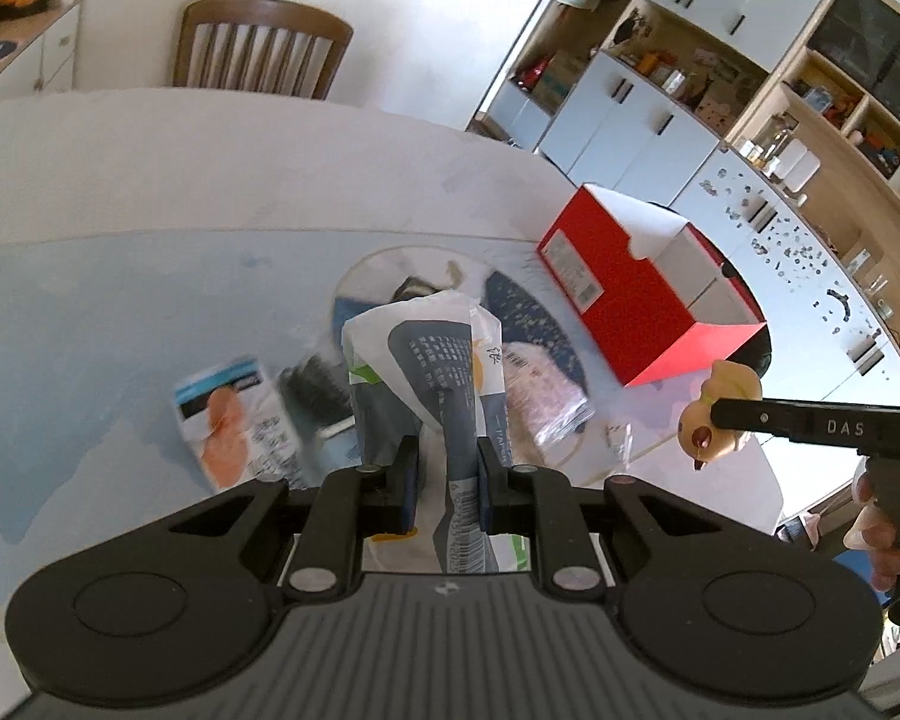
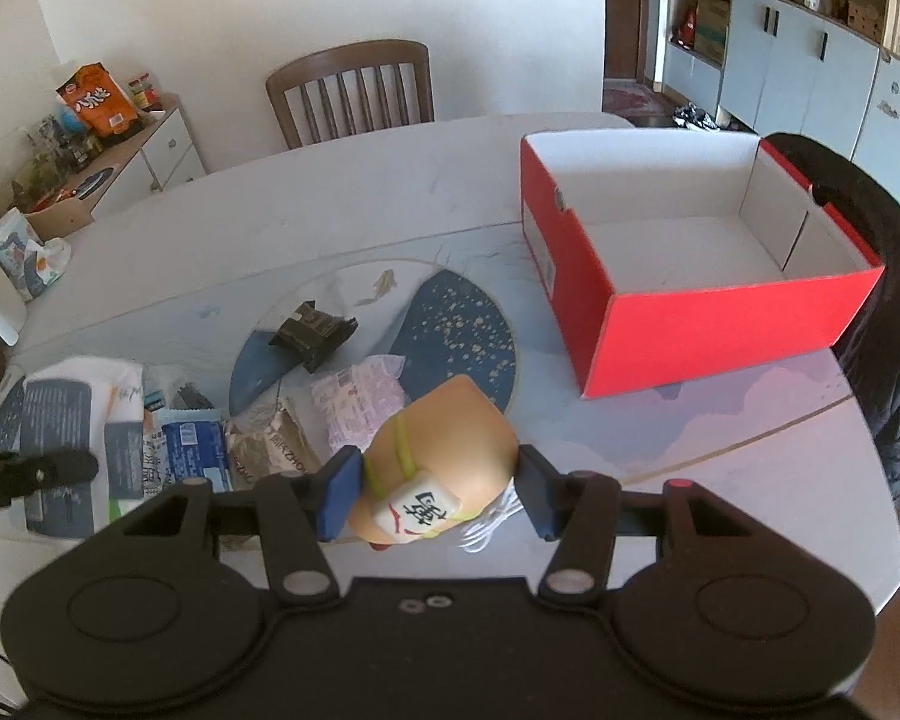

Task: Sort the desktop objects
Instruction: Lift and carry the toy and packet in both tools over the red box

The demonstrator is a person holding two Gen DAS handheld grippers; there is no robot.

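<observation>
Left tongs (image 1: 447, 483): blue pads pinching a white-and-grey crinkled plastic tissue pack (image 1: 426, 360), held clear above the bench; barcode on the wrapper near the pads, small print too fine to read.
Right tongs (image 2: 435, 489): blue pads clamped on the sides of a smooth tan rubber duck toy (image 2: 444, 450), lifted off the bench; yellow-green band round it, white tile on it bearing one black Chinese character. "DAS" legible on the right tongs' arm in left wrist view.
Below, on the pale marbled bench (image 2: 390, 180): loose cluster of soft packets — blue-and-white foil sachet (image 2: 195, 450), brown crumpled pouch (image 2: 270, 444), pink-printed clear wrapper (image 2: 360, 399), black folded packet (image 2: 312, 330) — lying on and near a round inlay with a dark-blue speckled crescent (image 2: 468, 324).
Right of cluster: red cardboard shoebox (image 2: 720, 324), lidless, white inside, nothing seen in it; white label on its short end, unreadable. Bare bench between cluster and box; box close to the bench's right edge.
Far side: brown wooden slat-back chair (image 2: 354, 90) at the far rim.
</observation>
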